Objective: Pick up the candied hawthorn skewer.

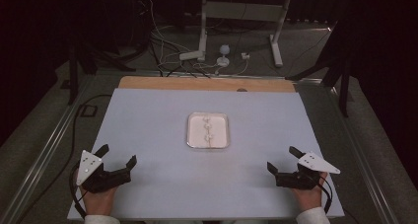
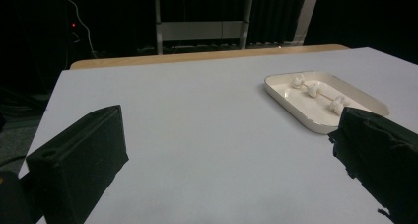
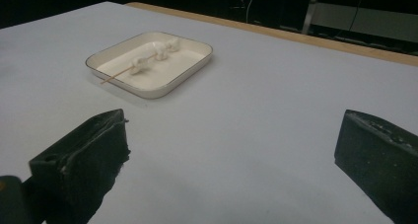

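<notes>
High view: skewer (image 1: pixel 208 131) lies in the tray (image 1: pixel 192 135) at table (image 1: pixel 148 125) centre. Left gripper (image 1: pixel 117 161) and right gripper (image 1: pixel 282 160) hover well apart from it, jaws spread, empty. Approach slowly; grip the bare stick end.

Table (image 1: pixel 148 135), centre of the high view: covered by a smooth, matt, pale sheet, paper or plastic by its look; a bare wood edge (image 1: pixel 207 83) showed along the upper side. Tray (image 3: pixel 194 61), upper left of the right gripper view: white, glossy, enamel-like, thin dark rim. Skewer (image 3: pixel 116 74) in it: thin pale wood, carrying soft-looking matt white lumps (image 3: pixel 160 49). Left claw (image 2: pixel 226 150) and right claw (image 3: pixel 231 150): jaws matt black, slightly rough, edges frayed. Floor (image 1: pixel 39 130), left of the high view: grey carpet, coarse.
</notes>
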